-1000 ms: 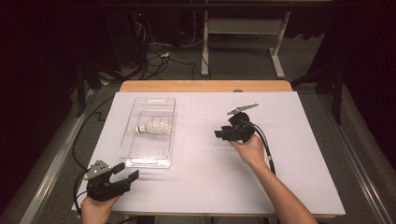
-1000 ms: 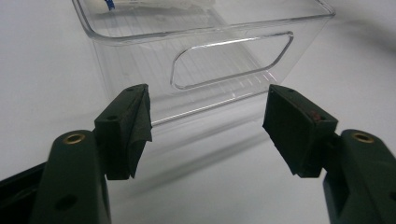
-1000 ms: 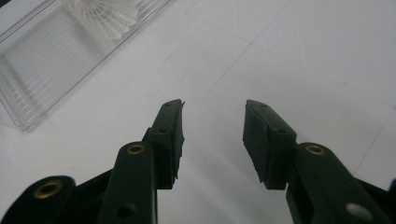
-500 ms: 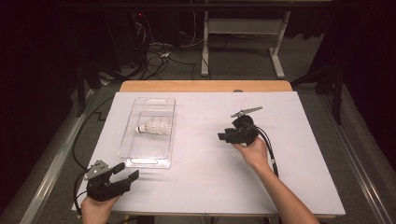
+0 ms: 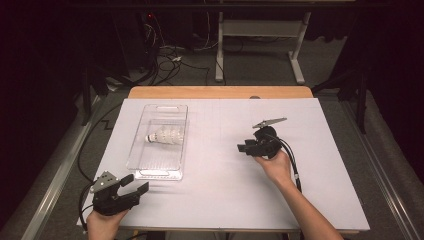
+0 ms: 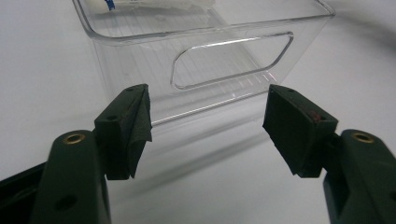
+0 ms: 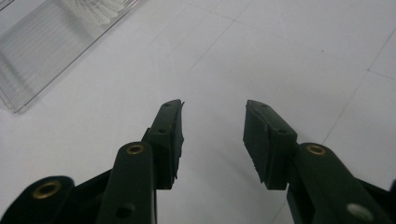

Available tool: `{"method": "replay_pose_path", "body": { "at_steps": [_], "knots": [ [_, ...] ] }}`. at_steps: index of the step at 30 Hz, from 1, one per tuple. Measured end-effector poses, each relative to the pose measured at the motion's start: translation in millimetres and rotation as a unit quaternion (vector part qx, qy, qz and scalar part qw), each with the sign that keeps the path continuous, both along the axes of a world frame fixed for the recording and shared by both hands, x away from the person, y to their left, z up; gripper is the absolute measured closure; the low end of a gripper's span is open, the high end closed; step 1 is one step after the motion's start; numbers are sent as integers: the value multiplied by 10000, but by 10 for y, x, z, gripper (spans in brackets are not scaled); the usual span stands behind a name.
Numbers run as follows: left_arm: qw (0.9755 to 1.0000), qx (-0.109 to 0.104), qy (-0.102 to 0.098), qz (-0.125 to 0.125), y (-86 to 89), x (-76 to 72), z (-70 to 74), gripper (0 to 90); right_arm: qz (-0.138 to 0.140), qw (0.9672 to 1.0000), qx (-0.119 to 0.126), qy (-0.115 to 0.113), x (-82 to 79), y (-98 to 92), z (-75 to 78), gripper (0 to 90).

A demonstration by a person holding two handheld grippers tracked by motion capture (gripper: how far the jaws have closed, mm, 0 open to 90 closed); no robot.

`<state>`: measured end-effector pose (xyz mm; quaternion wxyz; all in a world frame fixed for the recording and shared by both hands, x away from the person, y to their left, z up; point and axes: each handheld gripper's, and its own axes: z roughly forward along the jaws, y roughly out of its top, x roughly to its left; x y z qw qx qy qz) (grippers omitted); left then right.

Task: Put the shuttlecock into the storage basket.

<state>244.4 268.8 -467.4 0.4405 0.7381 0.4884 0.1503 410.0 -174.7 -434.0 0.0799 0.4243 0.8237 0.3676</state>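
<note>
Clear plastic bin (image 5: 159, 141) lies lengthwise on the white table cover (image 5: 225, 190), left of centre, holding 1 shuttlecock (image 5: 166, 135) on its side: white feather skirt, cork tip toward the bin's left wall. Left gripper (image 5: 131, 188) rests at the table's near-left corner, jaws wide and empty, facing the bin's handle cut-out (image 6: 232, 59), probably staged to steady it. Right gripper (image 5: 244, 147) hovers right of the bin, jaws partly spread, nothing between them, aimed toward the shuttlecock.
</note>
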Motion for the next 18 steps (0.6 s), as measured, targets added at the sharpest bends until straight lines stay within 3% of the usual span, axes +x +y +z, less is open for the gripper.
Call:
{"method": "replay_pose_path", "body": {
  "at_steps": [18],
  "knots": [
    [10000,6,-11,9,-5,-1,0,328,-123,9999,37,3,-111,-164,-41,562]
  ]
}}
